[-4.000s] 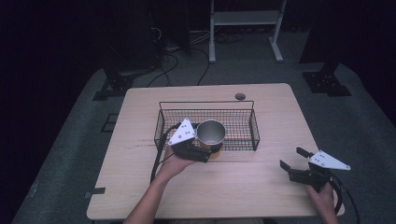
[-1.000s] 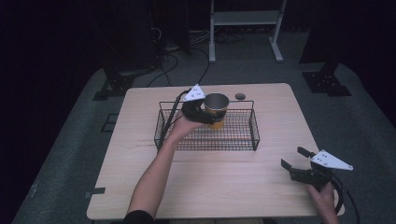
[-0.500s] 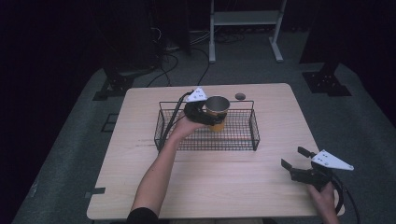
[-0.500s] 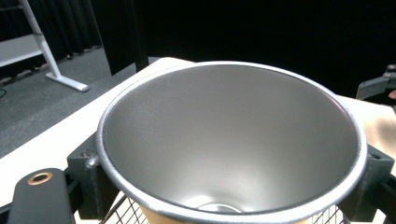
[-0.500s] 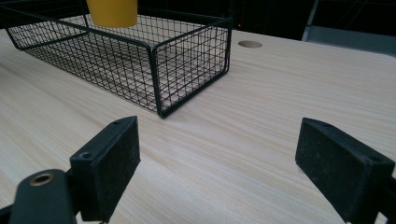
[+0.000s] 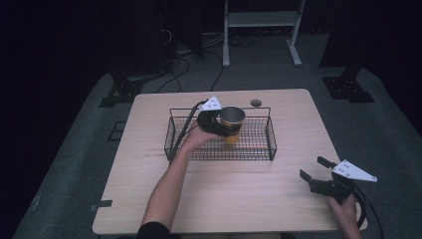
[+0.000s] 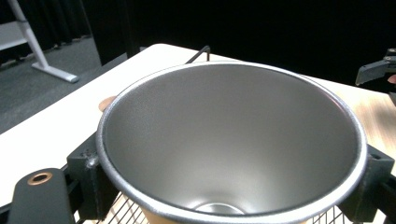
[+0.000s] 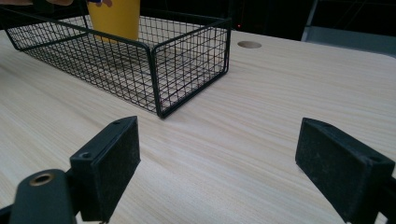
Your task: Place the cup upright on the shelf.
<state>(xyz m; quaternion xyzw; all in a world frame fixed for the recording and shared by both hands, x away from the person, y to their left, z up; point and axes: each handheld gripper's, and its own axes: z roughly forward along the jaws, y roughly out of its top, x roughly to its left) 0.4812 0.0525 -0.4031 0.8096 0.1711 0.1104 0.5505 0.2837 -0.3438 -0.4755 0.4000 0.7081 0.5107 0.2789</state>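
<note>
From the high view, the black wire mesh basket (image 6: 221,139) sits mid-table on the light wooden table (image 6: 234,194), with lots of bare wood in front of it and to both sides. The left gripper (image 6: 219,124) reaches over the basket's back half with the forearm stretched out from the near edge, jaws clamped around a yellow cup with a shiny steel inside (image 6: 232,122), held upright inside the basket, bottom hidden by mesh. The right gripper (image 6: 314,175) rests near the table's front right corner, well apart from the basket, jaws spread with nothing between.

Left gripper view: cup's rim (image 7: 233,140) sits between both jaws, touching each.

Right gripper view: jaws wide apart over bare wood; the basket's corner (image 8: 159,74) is ahead, with a small round hole (image 8: 249,44) beyond it.
</note>
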